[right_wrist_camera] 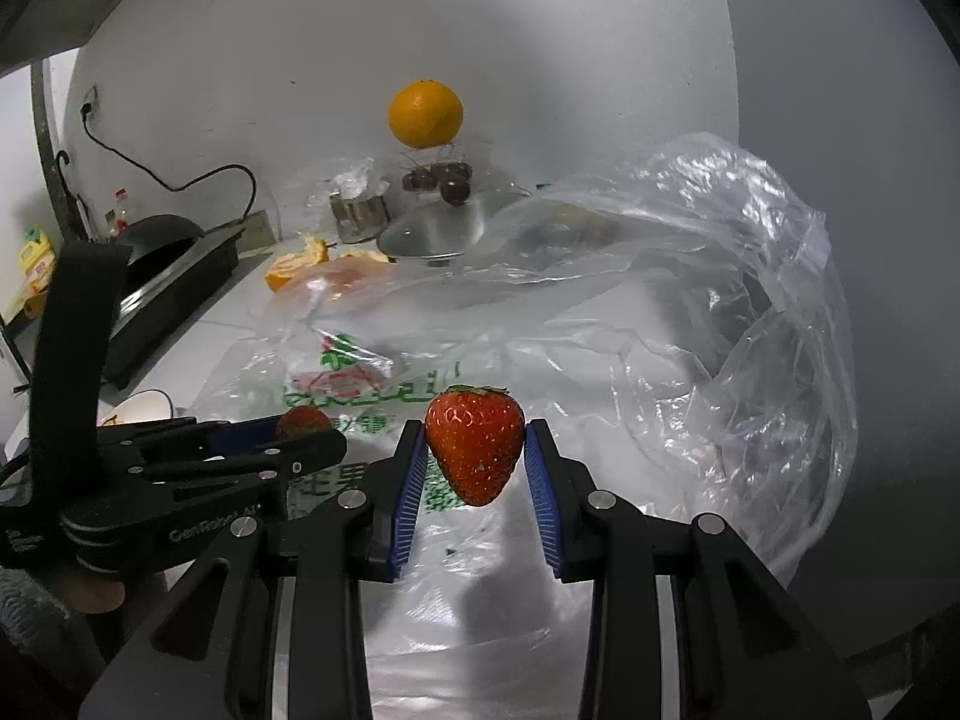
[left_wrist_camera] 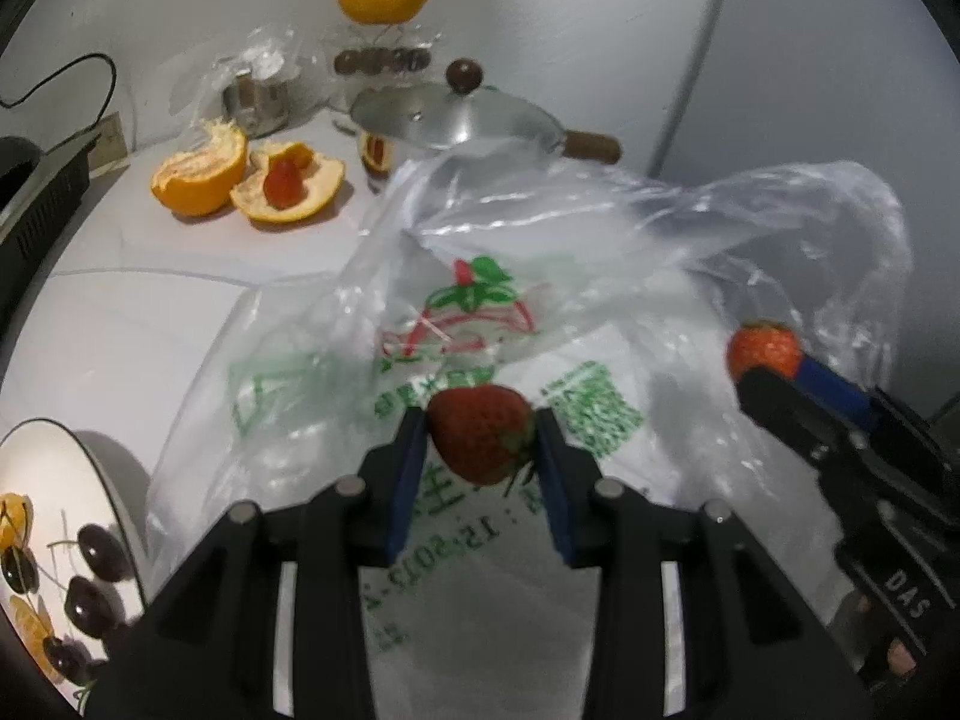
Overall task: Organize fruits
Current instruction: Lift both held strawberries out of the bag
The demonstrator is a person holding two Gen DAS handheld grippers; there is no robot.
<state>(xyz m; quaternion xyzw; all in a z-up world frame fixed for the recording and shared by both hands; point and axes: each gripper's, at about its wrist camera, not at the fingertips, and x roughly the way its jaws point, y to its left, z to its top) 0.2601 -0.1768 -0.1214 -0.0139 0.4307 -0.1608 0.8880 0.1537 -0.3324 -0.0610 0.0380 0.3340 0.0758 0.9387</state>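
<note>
Left gripper (left_wrist_camera: 480,450) pinches dark red strawberry (left_wrist_camera: 480,441) | right gripper (right_wrist_camera: 475,450) pinches bright red strawberry (right_wrist_camera: 474,444) | we carry both gently toward white plate (left_wrist_camera: 114,480) at nine o'clock, never squeezing harder.

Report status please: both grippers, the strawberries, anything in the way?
Left gripper shut on darker strawberry. Right gripper shut on bright strawberry. Plastic bag spread beneath both.

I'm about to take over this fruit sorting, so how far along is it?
Done: cherries and orange pieces lie on the white plate. In hand: the left tool and right tool each grip a strawberry above the plastic bag. Left: one strawberry in the orange peel.
</note>
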